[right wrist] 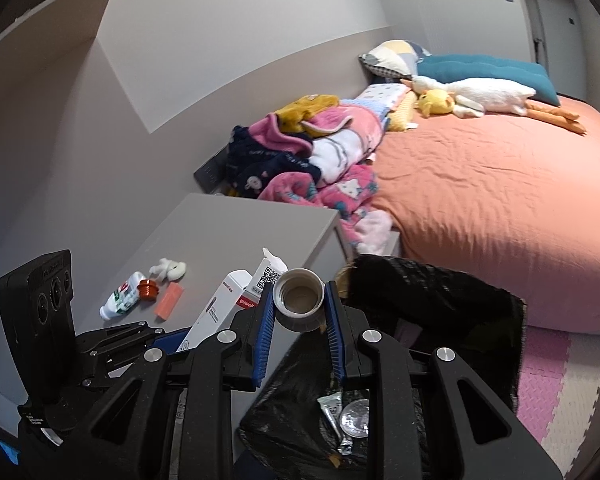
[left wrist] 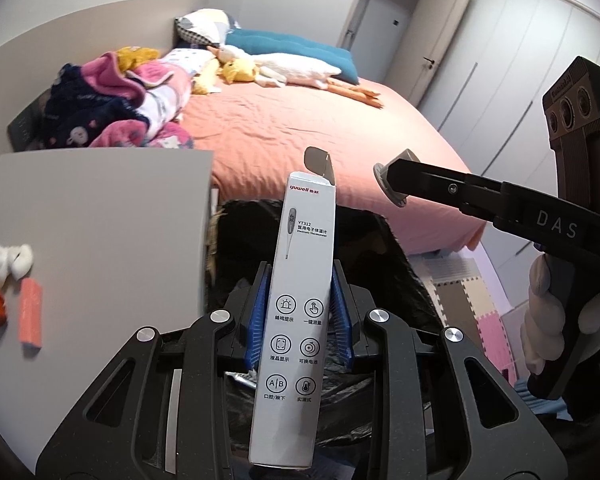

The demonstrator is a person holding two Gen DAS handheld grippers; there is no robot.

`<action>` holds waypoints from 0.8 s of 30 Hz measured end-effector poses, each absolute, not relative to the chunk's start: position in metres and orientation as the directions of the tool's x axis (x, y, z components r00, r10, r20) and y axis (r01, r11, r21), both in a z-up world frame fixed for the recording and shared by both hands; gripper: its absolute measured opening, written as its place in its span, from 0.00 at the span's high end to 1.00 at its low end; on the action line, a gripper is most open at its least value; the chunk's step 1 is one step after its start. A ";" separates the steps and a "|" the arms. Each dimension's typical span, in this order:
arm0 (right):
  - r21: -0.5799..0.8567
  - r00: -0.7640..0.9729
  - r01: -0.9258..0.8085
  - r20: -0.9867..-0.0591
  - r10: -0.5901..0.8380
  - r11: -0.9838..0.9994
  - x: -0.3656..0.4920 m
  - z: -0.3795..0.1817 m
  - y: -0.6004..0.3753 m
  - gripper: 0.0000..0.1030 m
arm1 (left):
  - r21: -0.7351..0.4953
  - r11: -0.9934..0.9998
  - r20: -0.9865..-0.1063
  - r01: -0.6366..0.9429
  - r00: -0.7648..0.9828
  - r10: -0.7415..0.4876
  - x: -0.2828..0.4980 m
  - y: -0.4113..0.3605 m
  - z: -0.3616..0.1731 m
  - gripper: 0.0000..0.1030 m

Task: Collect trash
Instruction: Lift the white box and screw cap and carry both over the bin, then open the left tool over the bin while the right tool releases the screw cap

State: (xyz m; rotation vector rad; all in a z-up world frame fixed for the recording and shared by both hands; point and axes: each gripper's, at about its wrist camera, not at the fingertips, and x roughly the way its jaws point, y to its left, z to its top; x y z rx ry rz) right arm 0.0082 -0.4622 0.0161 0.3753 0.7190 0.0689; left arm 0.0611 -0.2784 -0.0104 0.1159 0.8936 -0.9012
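Note:
My left gripper (left wrist: 300,276) is shut on a tall white thermometer box (left wrist: 296,312) and holds it upright over the black trash bag (left wrist: 380,256). The box also shows in the right wrist view (right wrist: 224,304). My right gripper (right wrist: 299,292) is shut on a grey tape roll (right wrist: 298,298) above the same bag (right wrist: 440,300); the roll also shows in the left wrist view (left wrist: 390,182). Foil wrappers (right wrist: 340,420) lie inside the bag. On the grey nightstand (right wrist: 236,232) lie a white tube (right wrist: 122,296), an orange cap (right wrist: 148,289), a pink block (right wrist: 169,300) and a white tissue wad (right wrist: 168,269).
A bed with an orange sheet (right wrist: 480,200) stands behind the bag, with piled blankets (right wrist: 300,156), plush toys (right wrist: 460,96) and pillows. Pink and white foam floor mats (right wrist: 552,380) lie to the right. White wardrobe doors (left wrist: 520,60) line the far wall.

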 end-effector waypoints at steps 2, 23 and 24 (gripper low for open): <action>0.360 0.757 0.081 -0.629 0.178 0.929 0.006 0.016 -0.469 0.75 | -0.263 0.627 -0.717 0.733 0.286 -0.635 0.060 -0.287 -0.010 0.72; 0.382 0.763 0.198 -0.638 0.103 0.903 -0.019 0.008 -0.520 0.75 | -0.273 0.555 -0.737 0.786 0.200 -0.645 0.053 -0.344 -0.018 0.72; 0.384 0.763 0.202 -0.639 0.101 0.901 -0.019 0.008 -0.521 0.75 | -0.272 0.555 -0.739 0.786 0.199 -0.644 0.053 -0.345 -0.018 0.72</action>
